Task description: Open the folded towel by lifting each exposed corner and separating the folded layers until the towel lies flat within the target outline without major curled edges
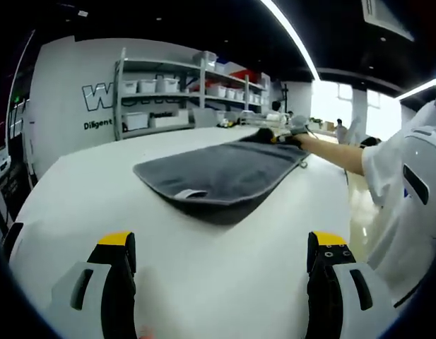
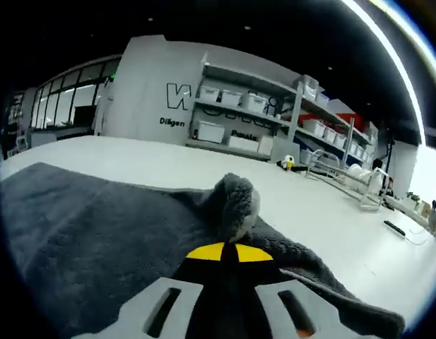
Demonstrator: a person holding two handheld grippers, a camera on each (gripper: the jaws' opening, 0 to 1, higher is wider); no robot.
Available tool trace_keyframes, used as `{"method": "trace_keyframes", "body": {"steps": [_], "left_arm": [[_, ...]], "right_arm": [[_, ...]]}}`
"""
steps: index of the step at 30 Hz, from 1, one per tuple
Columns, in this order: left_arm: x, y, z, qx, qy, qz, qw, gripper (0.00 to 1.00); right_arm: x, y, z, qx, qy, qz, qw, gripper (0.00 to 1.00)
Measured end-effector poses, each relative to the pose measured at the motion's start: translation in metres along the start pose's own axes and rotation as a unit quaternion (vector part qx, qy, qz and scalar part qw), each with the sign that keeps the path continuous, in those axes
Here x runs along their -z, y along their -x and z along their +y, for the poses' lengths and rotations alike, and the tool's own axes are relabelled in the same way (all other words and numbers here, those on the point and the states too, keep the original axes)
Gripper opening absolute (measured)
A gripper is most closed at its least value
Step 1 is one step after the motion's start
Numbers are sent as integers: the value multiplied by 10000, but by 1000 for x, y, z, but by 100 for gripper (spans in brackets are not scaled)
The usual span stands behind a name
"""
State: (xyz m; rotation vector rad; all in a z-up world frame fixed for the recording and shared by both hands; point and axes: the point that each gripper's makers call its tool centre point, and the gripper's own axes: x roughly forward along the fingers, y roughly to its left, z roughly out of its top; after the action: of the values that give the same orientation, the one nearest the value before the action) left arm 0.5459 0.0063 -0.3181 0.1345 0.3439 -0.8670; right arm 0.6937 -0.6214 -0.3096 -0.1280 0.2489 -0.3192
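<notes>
While the right gripper (image 2: 223, 256) has its jaws clamped on a bunched corner of the towel (image 1: 221, 176), the left gripper (image 1: 221, 272) waits low over the worktop (image 1: 203, 275), jaws apart, towel ahead of them. Step: corner lift. Next: probably peel that layer back.

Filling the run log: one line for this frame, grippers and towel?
left gripper: open, over bare table | right gripper: shut on towel corner | grey towel: not yet flat
</notes>
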Motion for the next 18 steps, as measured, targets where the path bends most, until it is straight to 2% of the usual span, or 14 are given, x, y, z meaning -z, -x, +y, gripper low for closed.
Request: {"method": "trace_keyframes", "body": {"steps": [2, 3, 6, 10, 11, 13, 15, 16, 18], "left_arm": [[1, 0, 4, -48, 23, 20, 10000, 99], [2, -1, 6, -70, 33, 38, 10000, 99], [3, -5, 7, -56, 44, 64, 10000, 99], [2, -8, 5, -43, 15, 78, 10000, 99], [2, -9, 5, -48, 19, 84, 10000, 99], [3, -9, 6, -81, 30, 105, 9999, 99], [5, -10, 9, -161, 43, 177, 9997, 99], [7, -9, 11, -210, 44, 212, 9995, 99], [8, -8, 13, -304, 65, 264, 9992, 99]], "right_arm": [[-8, 2, -5, 53, 95, -23, 9999, 0], [-15, 2, -13, 190, 276, -31, 9994, 0], [-41, -1, -38, 658, 1182, 22, 9908, 0], [-70, -14, -64, 1174, 2476, 186, 9615, 0], [-76, -19, -69, 1257, 2811, 266, 9510, 0], [-84, -29, -83, 1509, 3339, 478, 9292, 0], [-86, -41, -92, 1614, 3562, 604, 9184, 0], [-82, -50, -95, 1559, 3539, 686, 9196, 0], [-69, -63, -99, 1501, 3234, 869, 9302, 0]]}}
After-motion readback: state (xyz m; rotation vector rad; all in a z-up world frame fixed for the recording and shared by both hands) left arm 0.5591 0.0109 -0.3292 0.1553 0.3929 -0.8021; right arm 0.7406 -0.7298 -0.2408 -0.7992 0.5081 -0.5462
